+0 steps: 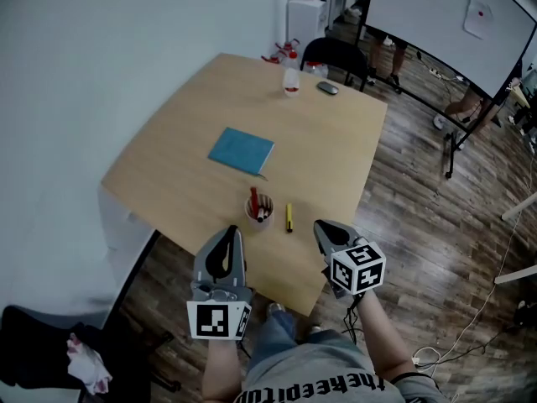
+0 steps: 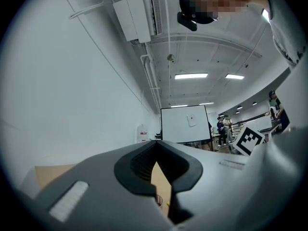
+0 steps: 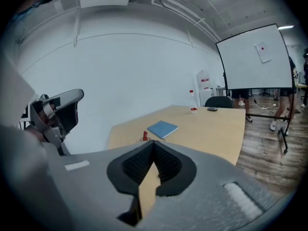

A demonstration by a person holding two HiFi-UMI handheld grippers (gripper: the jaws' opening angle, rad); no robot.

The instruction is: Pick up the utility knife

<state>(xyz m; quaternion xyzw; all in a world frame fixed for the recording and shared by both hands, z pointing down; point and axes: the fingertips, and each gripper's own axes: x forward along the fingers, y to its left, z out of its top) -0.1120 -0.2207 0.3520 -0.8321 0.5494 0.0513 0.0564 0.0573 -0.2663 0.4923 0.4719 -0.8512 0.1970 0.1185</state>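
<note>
The yellow utility knife [image 1: 289, 217] lies flat on the wooden table [image 1: 336, 149] near its front edge, just right of a cup of pens [image 1: 259, 209]. My left gripper [image 1: 232, 230] is shut and empty, its tip over the front edge a little left of and nearer than the cup. My right gripper [image 1: 321, 225] is also shut and empty, its tip just right of the knife and apart from it. In the left gripper view the jaws [image 2: 155, 144] meet at the tips. In the right gripper view the jaws [image 3: 154, 141] are closed too, and the knife is hidden behind them.
A blue notebook [image 1: 242, 150] lies mid-table, also in the right gripper view [image 3: 162, 128]. A small bottle [image 1: 291, 78] and a computer mouse [image 1: 327, 87] sit at the far edge by a black chair [image 1: 336, 54]. A whiteboard on a stand [image 1: 453, 23] is at the back right.
</note>
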